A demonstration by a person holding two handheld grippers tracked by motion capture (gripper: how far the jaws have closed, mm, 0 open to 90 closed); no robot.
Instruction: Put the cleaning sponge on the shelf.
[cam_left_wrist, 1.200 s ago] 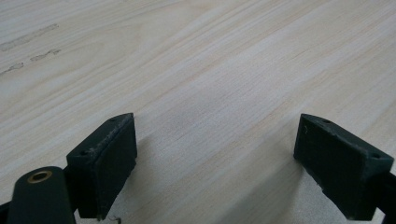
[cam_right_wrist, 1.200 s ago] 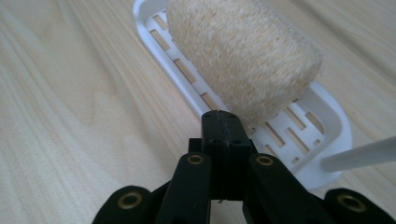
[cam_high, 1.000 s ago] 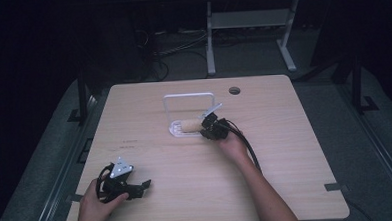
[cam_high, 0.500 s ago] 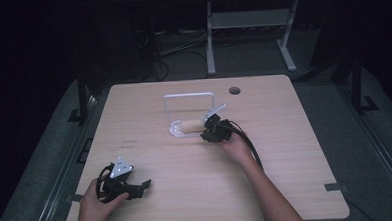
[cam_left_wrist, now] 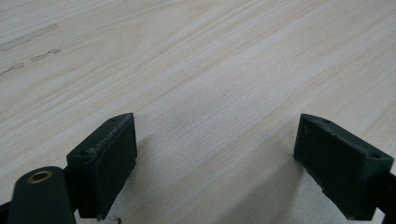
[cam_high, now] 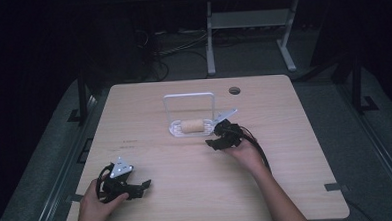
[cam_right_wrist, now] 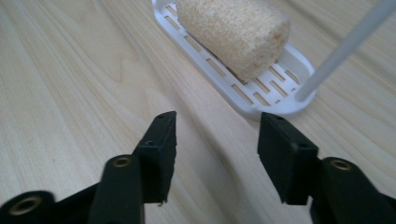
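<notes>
Right hand-held gripper (cam_high: 220, 137) sits low, jaws parted and empty, lined up just short of the tan loofah roll (cam_right_wrist: 232, 35) lying in its white slotted tray (cam_right_wrist: 261, 93). Left hand-held gripper (cam_high: 132, 187) rests wide open and empty on the pale wooden counter (cam_high: 286, 151), parked clear.

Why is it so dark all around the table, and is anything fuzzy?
High view: light falls on the table while the floor and room behind stay nearly black. Right gripper view: the sponge and white tray look sharp, the near jaws slightly soft. Left gripper view: the jaws cast soft shadows on the wood.
</notes>
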